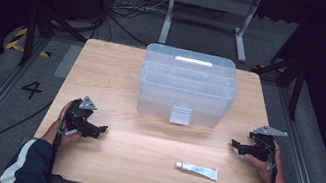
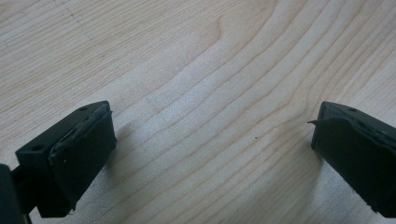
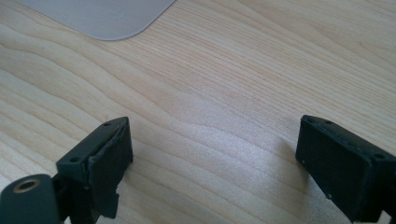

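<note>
Small white tube with blue print point(image 1: 196, 170) lies flat on the light wooden table point(image 1: 141, 143), near the right gripper point(image 1: 237, 146), toward the person's side of it, and well apart from the left gripper point(image 1: 101, 130). High view: clear lidded plastic storage box point(image 1: 187, 85) stands shut ahead of both grippers, between them; contents cannot be told. Right gripper view adds a rounded box corner point(image 3: 107, 18) beyond the spread jaws; left gripper view gives bare wood grain between spread jaws. Both hands rest low at the table's side edges, grippers pointing inward, holding nothing.
</note>
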`<state>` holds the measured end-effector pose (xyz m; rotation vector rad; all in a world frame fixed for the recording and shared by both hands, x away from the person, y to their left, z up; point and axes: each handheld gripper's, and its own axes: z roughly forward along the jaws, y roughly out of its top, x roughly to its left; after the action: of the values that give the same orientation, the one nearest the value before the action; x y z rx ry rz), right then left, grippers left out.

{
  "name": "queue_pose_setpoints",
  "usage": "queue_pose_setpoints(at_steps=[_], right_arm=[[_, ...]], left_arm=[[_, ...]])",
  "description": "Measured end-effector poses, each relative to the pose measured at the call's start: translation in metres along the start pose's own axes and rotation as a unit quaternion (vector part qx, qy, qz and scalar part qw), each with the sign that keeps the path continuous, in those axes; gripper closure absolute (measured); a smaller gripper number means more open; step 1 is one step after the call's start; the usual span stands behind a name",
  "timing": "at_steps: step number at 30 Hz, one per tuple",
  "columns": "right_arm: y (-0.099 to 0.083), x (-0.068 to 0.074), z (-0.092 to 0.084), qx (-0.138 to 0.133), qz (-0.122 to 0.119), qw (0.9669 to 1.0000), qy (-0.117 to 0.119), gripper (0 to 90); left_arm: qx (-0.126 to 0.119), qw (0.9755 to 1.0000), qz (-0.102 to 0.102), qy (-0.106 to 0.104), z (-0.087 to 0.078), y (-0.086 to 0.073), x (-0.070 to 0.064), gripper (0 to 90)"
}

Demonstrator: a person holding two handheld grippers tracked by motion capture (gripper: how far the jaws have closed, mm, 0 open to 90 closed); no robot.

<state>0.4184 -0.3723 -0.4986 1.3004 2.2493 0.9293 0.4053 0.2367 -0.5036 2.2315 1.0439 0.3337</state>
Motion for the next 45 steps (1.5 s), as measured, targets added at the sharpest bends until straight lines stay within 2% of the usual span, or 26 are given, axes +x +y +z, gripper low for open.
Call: queue_pose_setpoints(at_steps=[4, 5, 19, 22, 24, 30, 34, 36, 45], right_arm=[[0.001, -0.001, 0.001, 0.0, -0.002, 1.0, 0.004, 10.8], [0.001, -0.001, 0.001, 0.0, -0.002, 1.0, 0.004, 10.8], [0.0, -0.001, -0.001, 0.001, -0.002, 1.0, 0.005, 11.7], [0.001, -0.002, -0.002, 0.004, -0.005, 1.0, 0.003, 18.4], [0.003, -0.002, -0.004, 0.004, -0.01, 0.9999, -0.003, 19.4], [0.011, -0.001, -0.01, -0.011, -0.018, 0.9998, 0.001, 21.4], [0.022, 0.0, -0.019, -0.032, -0.025, 0.9992, 0.004, 23.6], [0.027, 0.001, -0.025, -0.047, -0.027, 0.9984, 0.011, 24.0], [0.047, 0.004, -0.043, -0.083, -0.045, 0.9955, 0.006, 24.8]], left_arm=[[-0.003, 1.0, 0.003, -0.005, -0.001, -0.001, 0.001, 0.0], [-0.001, 0.9999, 0.01, -0.008, -0.002, -0.002, 0.001, 0.0], [-0.001, 0.9999, 0.013, -0.011, -0.002, -0.002, 0.002, 0.0], [-0.001, 0.9999, 0.013, -0.011, -0.002, -0.002, 0.002, 0.0], [-0.001, 0.9999, 0.012, -0.01, -0.002, -0.002, 0.002, 0.0], [-0.002, 0.9999, 0.007, -0.008, -0.002, -0.003, 0.001, 0.3], [-0.001, 1.0, 0.006, -0.007, -0.003, -0.003, 0.0, 0.3], [-0.001, 1.0, 0.006, -0.006, -0.003, -0.003, 0.0, 0.4], [-0.001, 0.9999, 0.007, -0.007, -0.003, -0.003, 0.001, 0.3]])
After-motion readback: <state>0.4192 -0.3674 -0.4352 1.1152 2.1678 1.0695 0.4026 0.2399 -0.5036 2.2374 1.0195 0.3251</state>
